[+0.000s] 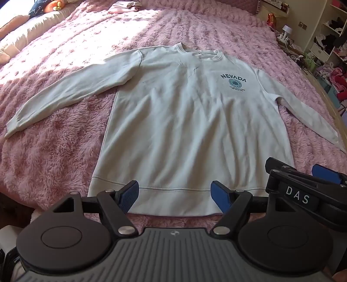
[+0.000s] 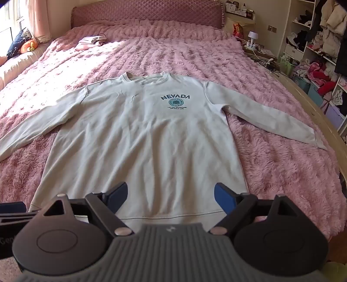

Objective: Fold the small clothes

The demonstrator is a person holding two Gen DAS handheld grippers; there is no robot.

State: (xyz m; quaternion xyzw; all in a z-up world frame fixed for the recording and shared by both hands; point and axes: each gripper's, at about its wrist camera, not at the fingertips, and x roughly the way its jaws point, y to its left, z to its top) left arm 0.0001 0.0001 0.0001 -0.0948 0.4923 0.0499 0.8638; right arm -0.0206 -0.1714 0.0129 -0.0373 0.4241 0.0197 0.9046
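Left hand-held gripper [image 1: 174, 196]: jaws spread wide, blue pads [image 1: 130, 195] clear of any cloth, nothing between them; it hangs tilted downward over the near hem of the sweatshirt [image 1: 184, 121]. Right hand-held gripper [image 2: 170, 198]: jaws likewise spread wide and empty, poised above the same hem, just beside the left one (its black linkage, lettered "DAS", shows at the right edge of the left wrist view).

Directly ahead of both grippers the white long-sleeved sweatshirt lies flat and face up on the bed, hem nearest, round collar [image 2: 145, 76] farthest. Both sleeves are stretched outward and slightly back toward the grippers; the left cuff [image 1: 10, 130] and the right cuff [image 2: 318, 141] rest on the blanket. A dark teal print reading "NEVADA" [image 2: 175, 97] sits on the chest, to the right of the midline as seen from the grippers. The body shows shallow lengthwise wrinkles.

Beneath the garment a fluffy pink blanket [image 2: 271, 162] covers the bed. Beyond the collar, far to the left, a small pile of folded pale clothes [image 2: 91, 41] lies near the quilted pink headboard [image 2: 147, 13]. To the right of the bed stand open shelves [image 2: 314, 54] crowded with clothing.
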